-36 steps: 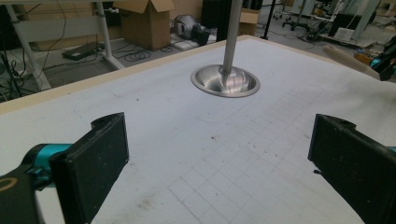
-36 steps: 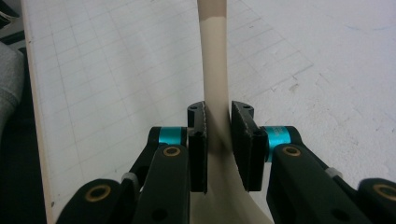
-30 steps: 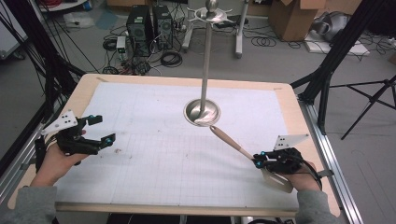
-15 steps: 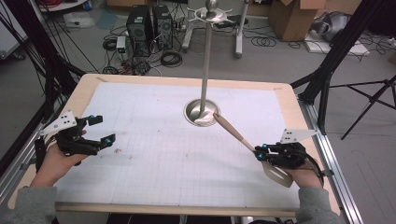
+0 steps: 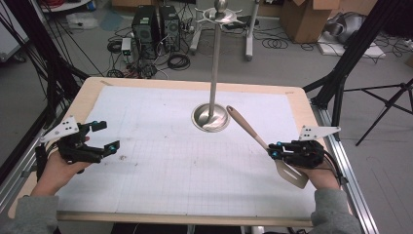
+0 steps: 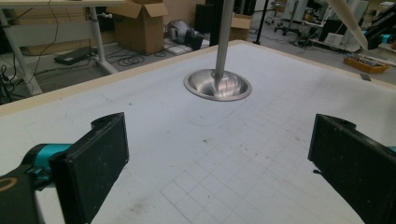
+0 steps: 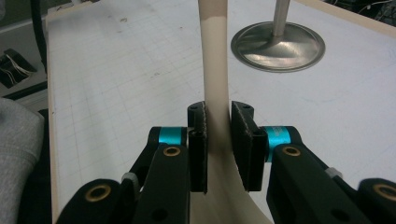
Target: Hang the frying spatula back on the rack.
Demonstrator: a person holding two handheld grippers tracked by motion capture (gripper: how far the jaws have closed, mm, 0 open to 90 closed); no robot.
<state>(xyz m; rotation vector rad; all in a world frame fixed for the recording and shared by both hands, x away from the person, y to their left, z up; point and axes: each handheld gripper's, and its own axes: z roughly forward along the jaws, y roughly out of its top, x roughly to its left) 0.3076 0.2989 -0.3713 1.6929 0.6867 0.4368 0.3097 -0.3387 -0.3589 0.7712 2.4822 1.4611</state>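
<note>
A workshop floor with cables and boxes is lying behind the table (image 5: pixel 146 85), which is carrying a white grid mat. At the mat's 12 o'clock a tall metal stand (image 5: pixel 213 73) with hooks on top is rising from its round base. At 4 o'clock the right gripper (image 5: pixel 274 153) is pinching a slotted spatula (image 5: pixel 253 136) at its neck, handle pointing toward the stand. At 8 o'clock the left gripper (image 5: pixel 104 136) is waiting with jaws spread, holding nothing. Probably the spatula is going onto a hook; next it needs lifting high.
</note>
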